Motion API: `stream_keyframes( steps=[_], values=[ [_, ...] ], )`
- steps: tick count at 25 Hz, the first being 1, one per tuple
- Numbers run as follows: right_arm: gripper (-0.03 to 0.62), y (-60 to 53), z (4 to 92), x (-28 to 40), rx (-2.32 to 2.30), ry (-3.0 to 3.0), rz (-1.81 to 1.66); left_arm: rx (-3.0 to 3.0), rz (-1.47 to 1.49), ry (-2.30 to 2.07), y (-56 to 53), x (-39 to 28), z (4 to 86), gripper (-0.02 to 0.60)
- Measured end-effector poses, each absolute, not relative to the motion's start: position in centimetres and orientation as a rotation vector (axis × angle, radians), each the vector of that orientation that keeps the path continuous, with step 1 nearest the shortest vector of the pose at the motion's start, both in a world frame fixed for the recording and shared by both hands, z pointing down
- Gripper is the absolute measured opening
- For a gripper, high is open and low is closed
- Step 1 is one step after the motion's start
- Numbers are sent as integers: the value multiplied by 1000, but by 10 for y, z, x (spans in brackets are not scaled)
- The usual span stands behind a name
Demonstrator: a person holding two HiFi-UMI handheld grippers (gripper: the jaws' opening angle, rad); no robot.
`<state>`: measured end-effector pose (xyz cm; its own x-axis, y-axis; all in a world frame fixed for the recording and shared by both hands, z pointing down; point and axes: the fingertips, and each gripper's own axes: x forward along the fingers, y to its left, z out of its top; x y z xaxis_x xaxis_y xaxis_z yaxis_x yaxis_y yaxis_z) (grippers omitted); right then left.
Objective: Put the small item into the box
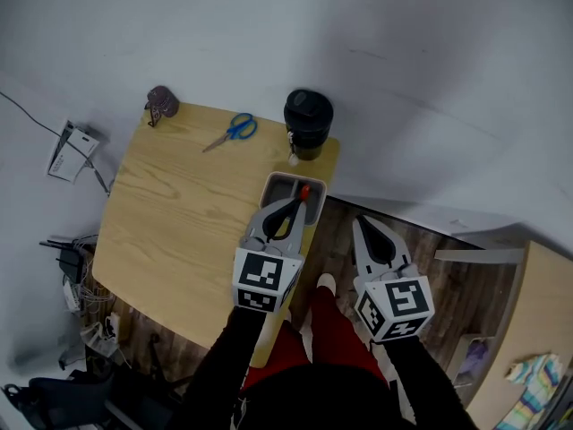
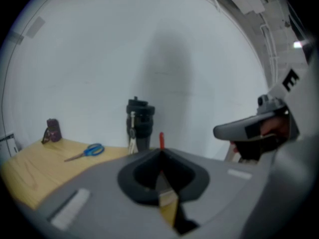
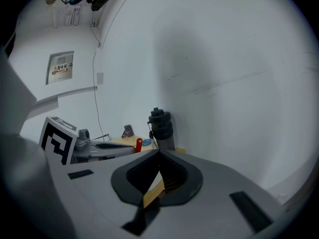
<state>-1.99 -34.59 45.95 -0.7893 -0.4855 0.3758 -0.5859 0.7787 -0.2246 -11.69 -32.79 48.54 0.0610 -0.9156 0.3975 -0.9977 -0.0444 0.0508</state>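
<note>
Left tool shut on the small red item, held over the grey box.
Right tool beside it, jaws together, empty, off the counter; beyond the box, a black bottle and blue scissors.

Left claw pinching red item, right claw closed, empty

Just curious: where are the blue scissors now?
In the head view, the scissors lie on the table near its far edge, between the dark trinket on their left and the black cup.
</note>
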Motion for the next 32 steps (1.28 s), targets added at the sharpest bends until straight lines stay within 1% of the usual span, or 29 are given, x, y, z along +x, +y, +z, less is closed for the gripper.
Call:
stream_keyframes(
  steps=[32],
  values=[
    [8,-351,490,-31,770,-2612,510,1957,510,-1795,-337,-115,528,14]
  ],
)
